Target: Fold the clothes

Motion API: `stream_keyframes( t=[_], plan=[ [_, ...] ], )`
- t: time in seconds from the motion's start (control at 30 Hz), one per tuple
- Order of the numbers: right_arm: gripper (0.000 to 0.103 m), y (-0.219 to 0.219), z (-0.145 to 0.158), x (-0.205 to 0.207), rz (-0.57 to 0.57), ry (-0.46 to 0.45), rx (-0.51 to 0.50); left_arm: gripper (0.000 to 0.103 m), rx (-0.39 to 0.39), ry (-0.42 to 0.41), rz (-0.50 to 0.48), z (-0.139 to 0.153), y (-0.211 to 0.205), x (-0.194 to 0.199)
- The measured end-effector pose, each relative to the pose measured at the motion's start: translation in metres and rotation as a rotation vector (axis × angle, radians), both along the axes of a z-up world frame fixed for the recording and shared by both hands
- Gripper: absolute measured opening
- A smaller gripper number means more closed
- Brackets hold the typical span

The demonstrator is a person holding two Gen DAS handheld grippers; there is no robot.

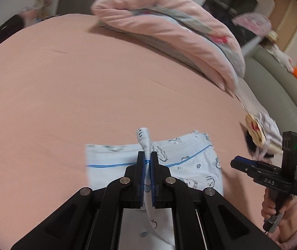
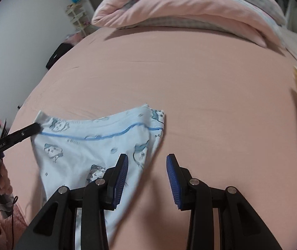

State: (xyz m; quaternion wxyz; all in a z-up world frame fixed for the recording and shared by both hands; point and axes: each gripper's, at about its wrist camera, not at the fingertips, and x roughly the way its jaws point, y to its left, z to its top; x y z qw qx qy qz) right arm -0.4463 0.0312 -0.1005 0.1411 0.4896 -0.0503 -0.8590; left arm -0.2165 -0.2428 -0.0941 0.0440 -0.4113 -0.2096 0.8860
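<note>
Left gripper jaws clamped on a bunched edge of the light-blue printed garment lying on the pink bed sheet; right gripper jaws part open, empty, above its right edge. Looks mid-fold: next, right needs the other corner. Garment's near end cut off, pile at right blurred.

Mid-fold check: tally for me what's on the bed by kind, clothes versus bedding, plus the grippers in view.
Light blue printed garment, pinched by the left gripper: 1
Folded pink quilt: 1
Pile of mixed clothes at the bed's right edge, number of pieces unclear: 1
Grippers, including the right gripper, open: 2
Total: 5
</note>
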Motion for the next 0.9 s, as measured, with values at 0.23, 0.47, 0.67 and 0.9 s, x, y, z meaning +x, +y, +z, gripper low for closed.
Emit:
stream_keyframes(
  t=[0.23, 0.47, 0.67, 0.9],
  plan=[
    [0.038, -0.055, -0.015, -0.04, 0.057, 0.0, 0.173, 0.003, -0.003, -0.134, 0.019, -0.052, -0.019, -0.022],
    [0.046, -0.039, -0.019, -0.054, -0.052, -0.009, 0.193, 0.003, -0.02, -0.206, -0.012, -0.07, -0.025, -0.035],
    [0.035, -0.067, -0.041, -0.065, 0.137, -0.079, 0.241, 0.005, -0.022, -0.164, -0.02, -0.055, -0.028, -0.04],
    [0.04, -0.064, -0.011, -0.047, 0.02, 0.001, 0.202, 0.009, -0.042, -0.196, 0.089, -0.057, -0.038, -0.025]
  ],
)
